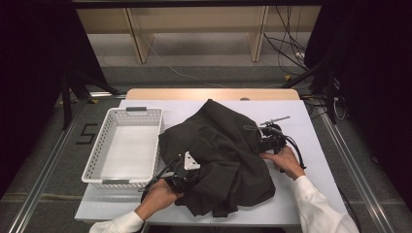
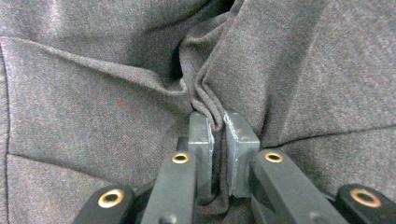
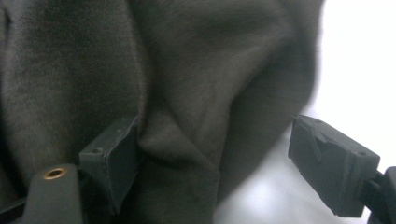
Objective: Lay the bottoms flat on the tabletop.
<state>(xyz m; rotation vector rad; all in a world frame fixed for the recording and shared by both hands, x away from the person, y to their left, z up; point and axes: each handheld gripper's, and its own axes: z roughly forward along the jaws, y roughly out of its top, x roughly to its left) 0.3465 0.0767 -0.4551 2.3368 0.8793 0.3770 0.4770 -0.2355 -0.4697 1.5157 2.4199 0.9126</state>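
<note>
A dark grey garment (image 1: 218,145) lies crumpled in a heap on the white table cover (image 1: 311,141). At the heap's near left edge my left gripper (image 1: 188,169) is shut on it. In the left gripper view a narrow fold of the cloth (image 2: 205,93) is pinched between the two pads (image 2: 218,123). At the heap's right edge my right gripper (image 1: 266,141) stands open. In the right gripper view its jaws are wide apart (image 3: 217,142), with a bulge of the garment (image 3: 187,93) between them; the left pad (image 3: 112,149) rests against the cloth and the right pad (image 3: 331,161) is over bare table.
An empty white perforated basket (image 1: 97,165) stands at the table's left, close beside the garment. The person's forearms in white sleeves enter from the bottom edge. Black frames and loose cables flank the table on both sides, with wooden shelving beyond its far edge.
</note>
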